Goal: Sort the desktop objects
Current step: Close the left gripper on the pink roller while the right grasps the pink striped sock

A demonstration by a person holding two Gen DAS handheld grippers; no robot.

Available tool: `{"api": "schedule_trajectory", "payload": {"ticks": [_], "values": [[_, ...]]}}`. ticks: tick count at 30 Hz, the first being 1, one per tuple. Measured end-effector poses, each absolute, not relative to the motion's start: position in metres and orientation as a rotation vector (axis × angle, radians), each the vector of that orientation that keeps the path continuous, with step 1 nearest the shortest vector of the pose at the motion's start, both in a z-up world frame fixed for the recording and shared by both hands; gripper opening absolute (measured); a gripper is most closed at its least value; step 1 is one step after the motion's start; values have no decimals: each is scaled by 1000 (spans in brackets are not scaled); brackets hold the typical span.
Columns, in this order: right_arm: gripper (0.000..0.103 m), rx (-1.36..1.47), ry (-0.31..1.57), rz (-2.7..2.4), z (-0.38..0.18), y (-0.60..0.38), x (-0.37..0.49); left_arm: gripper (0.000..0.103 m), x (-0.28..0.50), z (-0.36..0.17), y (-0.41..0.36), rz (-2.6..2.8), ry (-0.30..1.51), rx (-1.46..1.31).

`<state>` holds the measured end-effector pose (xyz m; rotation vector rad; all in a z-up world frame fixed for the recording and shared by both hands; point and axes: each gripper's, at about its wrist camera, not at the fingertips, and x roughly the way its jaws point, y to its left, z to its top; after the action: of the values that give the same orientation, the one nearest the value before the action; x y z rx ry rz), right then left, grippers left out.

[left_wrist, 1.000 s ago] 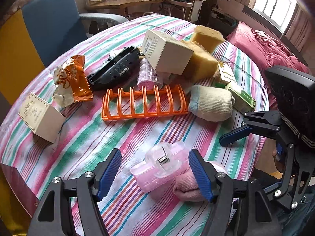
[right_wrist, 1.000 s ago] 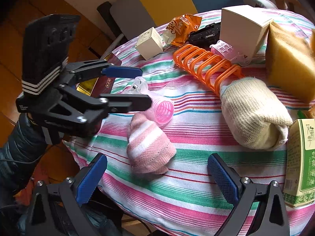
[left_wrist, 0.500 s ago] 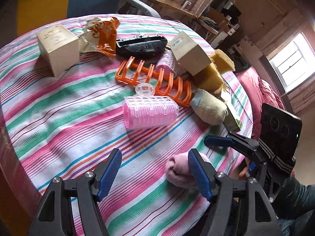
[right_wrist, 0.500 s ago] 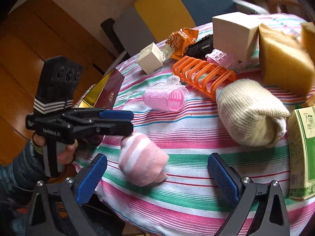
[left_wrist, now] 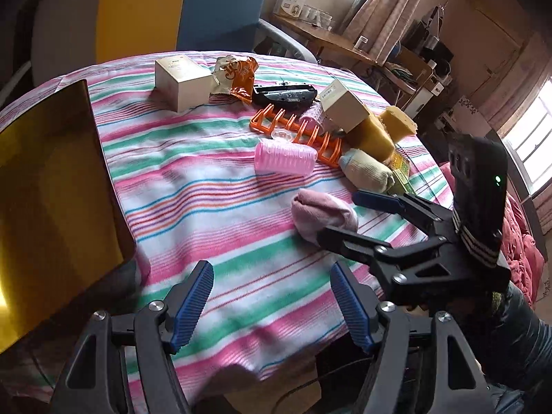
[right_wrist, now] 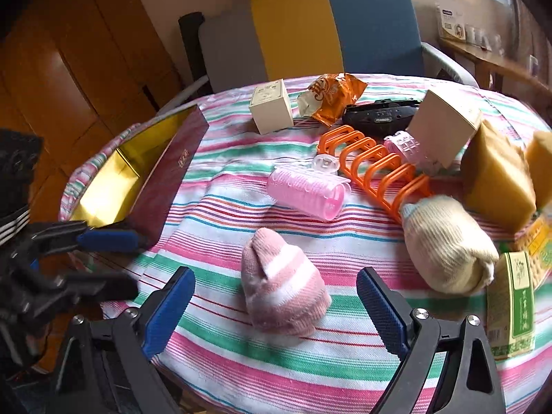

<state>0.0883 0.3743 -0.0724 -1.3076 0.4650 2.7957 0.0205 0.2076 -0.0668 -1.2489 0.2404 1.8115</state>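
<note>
A pink hair roller (left_wrist: 285, 158) (right_wrist: 306, 193) lies on the striped tablecloth beside the orange rack (left_wrist: 296, 131) (right_wrist: 376, 169). Closer to the table's edge sits a rolled pink-and-white sock (left_wrist: 322, 215) (right_wrist: 283, 286). My right gripper (right_wrist: 276, 307) (left_wrist: 348, 219) is open, one finger on each side of that sock, not touching it. My left gripper (left_wrist: 270, 296) (right_wrist: 114, 264) is open and empty, low at the table's edge next to the open gold-lined maroon box (left_wrist: 51, 189) (right_wrist: 138, 179). A rolled cream sock (left_wrist: 365, 172) (right_wrist: 445, 245) rests right of the rack.
Behind the rack are two white cartons (right_wrist: 270, 107) (right_wrist: 445, 126), an orange snack bag (right_wrist: 327, 96), a black device (right_wrist: 379, 115), a second pink roller (right_wrist: 403, 146) and yellow sponges (right_wrist: 496, 179). A green box (right_wrist: 510, 296) lies at the right edge. A chair (right_wrist: 331, 24) stands beyond the table.
The left gripper let go of the pink roller, which now lies by the rack, and drew back toward the gold box. The right gripper came in around the pink sock.
</note>
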Motion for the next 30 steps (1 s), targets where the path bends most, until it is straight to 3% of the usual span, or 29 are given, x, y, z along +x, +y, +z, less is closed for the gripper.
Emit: {"api": "schedule_trajectory", "payload": {"ticks": [3,10,21,30], "values": [[86,-1362,369,2772,-78,363,77,71,27,-72,198,1838,252,-1265],[51,-1382,222,2683,-85,354,85,71,31,-74,178,1871,225,-1284],[52,-1299,384,2583,-91,381,135,71,28,-75,208,1872,306,-1244],[59,-1263,377,2612,-94,379,132,71,-3,-64,267,1832,403,-1163]]}}
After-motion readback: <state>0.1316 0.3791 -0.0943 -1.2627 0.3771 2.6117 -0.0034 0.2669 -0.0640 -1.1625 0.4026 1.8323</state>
